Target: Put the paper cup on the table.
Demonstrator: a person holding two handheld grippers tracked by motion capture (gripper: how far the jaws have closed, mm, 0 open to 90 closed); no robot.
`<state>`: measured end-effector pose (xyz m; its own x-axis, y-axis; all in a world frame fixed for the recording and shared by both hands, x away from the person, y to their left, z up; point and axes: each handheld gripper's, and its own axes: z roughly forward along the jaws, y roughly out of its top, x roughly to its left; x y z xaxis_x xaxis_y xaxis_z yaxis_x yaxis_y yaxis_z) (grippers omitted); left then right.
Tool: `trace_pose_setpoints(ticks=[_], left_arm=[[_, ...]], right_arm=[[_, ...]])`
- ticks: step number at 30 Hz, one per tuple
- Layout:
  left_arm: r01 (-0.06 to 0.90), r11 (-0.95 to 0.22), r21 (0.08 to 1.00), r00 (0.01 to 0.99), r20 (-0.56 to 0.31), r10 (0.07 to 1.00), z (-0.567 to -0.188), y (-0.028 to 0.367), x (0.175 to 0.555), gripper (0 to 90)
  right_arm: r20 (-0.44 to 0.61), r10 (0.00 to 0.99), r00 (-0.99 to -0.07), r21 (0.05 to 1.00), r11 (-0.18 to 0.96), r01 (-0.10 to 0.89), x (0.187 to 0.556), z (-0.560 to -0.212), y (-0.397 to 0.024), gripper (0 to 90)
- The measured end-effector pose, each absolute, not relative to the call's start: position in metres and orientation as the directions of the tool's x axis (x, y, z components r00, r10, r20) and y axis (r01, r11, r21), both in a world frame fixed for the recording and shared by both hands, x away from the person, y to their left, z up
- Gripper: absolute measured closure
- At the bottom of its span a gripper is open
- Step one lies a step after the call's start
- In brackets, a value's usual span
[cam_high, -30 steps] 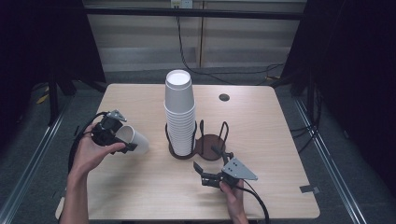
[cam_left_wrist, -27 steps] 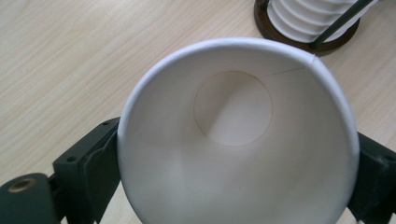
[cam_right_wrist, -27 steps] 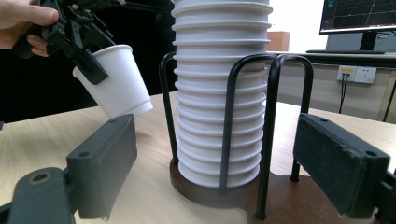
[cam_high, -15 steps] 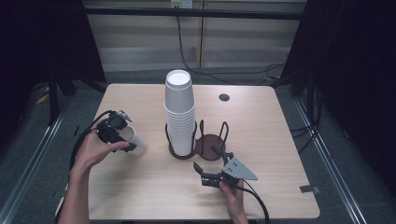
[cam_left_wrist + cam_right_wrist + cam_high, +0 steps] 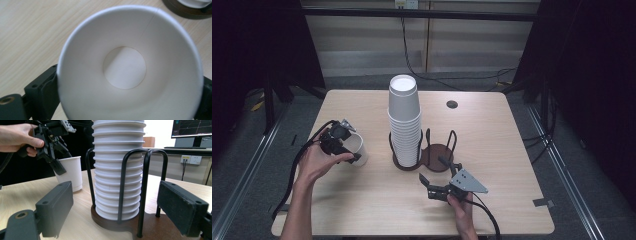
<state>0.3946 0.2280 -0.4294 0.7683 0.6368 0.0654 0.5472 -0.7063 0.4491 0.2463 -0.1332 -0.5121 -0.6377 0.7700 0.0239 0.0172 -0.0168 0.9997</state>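
A white paper cup (image 5: pixel 361 149) stands upright on the wooden table (image 5: pixel 512 150), left of the stack. My left gripper (image 5: pixel 353 151) reaches down over it from above. Its jaws have just been opening and now stand open outside the cup's rim (image 5: pixel 125 32), with the cup between them. From the right gripper view the cup (image 5: pixel 71 173) rests on the table under the left gripper (image 5: pixel 55 160). A tall stack of white cups (image 5: pixel 404 115) sits in a brown holder (image 5: pixel 437 154) with black wire loops. My right gripper (image 5: pixel 435 171) stands open just in front of the holder, facing the stack (image 5: pixel 117 170).
A small dark round hole (image 5: pixel 452 104) marks the table's far right part. The holder's second bay is bare between its wire loops (image 5: pixel 147 182). Cables trail from both grippers off the near edge. Black curtains flank the table.
The cup, held tilted above the table a second ago, now stands upright on it. The left hand shifted slightly right and down. The right gripper stayed still.
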Motion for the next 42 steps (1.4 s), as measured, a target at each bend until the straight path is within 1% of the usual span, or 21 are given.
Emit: trace_pose_setpoints(ticks=[4, 8, 10, 11, 12, 13, 14, 17, 18, 21, 25, 26, 28, 31, 32, 36, 39, 42], left_arm=[[0.556, -0.683, 0.473, 0.759, 0.045, 0.649, -0.432, 0.233, 0.395, 5.6], [0.554, -0.683, 0.476, 0.766, 0.029, 0.642, -0.436, 0.237, 0.393, 6.0], [0.554, -0.683, 0.476, 0.766, 0.030, 0.642, -0.442, 0.240, 0.393, 8.5], [0.554, -0.683, 0.476, 0.766, 0.030, 0.642, -0.442, 0.240, 0.393, 11.7], [0.557, -0.682, 0.474, 0.760, 0.040, 0.649, -0.446, 0.240, 0.391, 12.8], [0.557, -0.682, 0.474, 0.760, 0.040, 0.649, -0.446, 0.240, 0.391, 13.4], [0.561, -0.661, 0.499, 0.751, 0.030, 0.660, -0.448, 0.242, 0.389, 13.6], [0.551, -0.667, 0.501, 0.759, 0.031, 0.650, -0.448, 0.244, 0.388, 13.9], [0.546, -0.662, 0.513, 0.754, 0.044, 0.656, -0.450, 0.243, 0.387, 13.9], [0.543, -0.658, 0.523, 0.759, 0.031, 0.650, -0.452, 0.247, 0.386, 14.6], [0.537, -0.648, 0.541, 0.749, 0.047, 0.660, -0.458, 0.251, 0.382, 14.9], [0.529, -0.659, 0.535, 0.749, 0.070, 0.659, -0.460, 0.254, 0.380, 15.8], [0.528, -0.655, 0.541, 0.747, 0.071, 0.661, -0.462, 0.256, 0.379, 15.8], [0.540, -0.657, 0.525, 0.734, 0.087, 0.673, -0.468, 0.262, 0.378, 15.8], [0.548, -0.646, 0.532, 0.732, 0.069, 0.678, -0.473, 0.264, 0.377, 16.1], [0.556, -0.623, 0.549, 0.717, 0.061, 0.694, -0.475, 0.271, 0.374, 16.0], [0.572, -0.555, 0.605, 0.688, 0.015, 0.725, -0.472, 0.284, 0.369, 16.0], [0.574, -0.517, 0.635, 0.667, 0.005, 0.745, -0.473, 0.290, 0.361, 15.8]], right_arm=[[0.023, 0.770, -0.638, 1.000, -0.016, 0.017, 0.246, -0.512, -0.133, 12.9], [0.023, 0.770, -0.638, 1.000, -0.016, 0.017, 0.246, -0.512, -0.133, 12.9], [0.023, 0.770, -0.637, 1.000, -0.016, 0.017, 0.246, -0.512, -0.133, 12.9], [0.023, 0.770, -0.637, 1.000, -0.016, 0.017, 0.246, -0.512, -0.133, 12.9], [0.024, 0.770, -0.637, 1.000, -0.016, 0.017, 0.246, -0.512, -0.133, 12.9], [0.024, 0.770, -0.637, 1.000, -0.016, 0.017, 0.246, -0.512, -0.133, 12.9], [0.025, 0.770, -0.637, 1.000, -0.017, 0.019, 0.246, -0.512, -0.133, 12.9], [0.024, 0.770, -0.637, 1.000, -0.016, 0.017, 0.246, -0.512, -0.133, 12.9], [0.024, 0.770, -0.637, 1.000, -0.017, 0.017, 0.246, -0.512, -0.133, 12.9], [0.023, 0.770, -0.638, 1.000, -0.016, 0.016, 0.246, -0.512, -0.133, 12.9], [0.024, 0.769, -0.639, 1.000, -0.017, 0.017, 0.246, -0.512, -0.133, 12.9], [0.024, 0.770, -0.638, 1.000, -0.017, 0.017, 0.246, -0.512, -0.133, 12.9], [0.024, 0.770, -0.638, 1.000, -0.017, 0.017, 0.246, -0.512, -0.133, 12.9], [0.024, 0.769, -0.639, 1.000, -0.017, 0.017, 0.246, -0.512, -0.133, 12.9], [0.025, 0.769, -0.638, 1.000, -0.017, 0.018, 0.246, -0.512, -0.133, 12.9], [0.025, 0.770, -0.637, 1.000, -0.018, 0.018, 0.246, -0.512, -0.133, 12.9], [0.025, 0.770, -0.638, 1.000, -0.018, 0.018, 0.246, -0.512, -0.133, 12.9], [0.025, 0.770, -0.638, 1.000, -0.018, 0.018, 0.246, -0.512, -0.133, 12.9]])
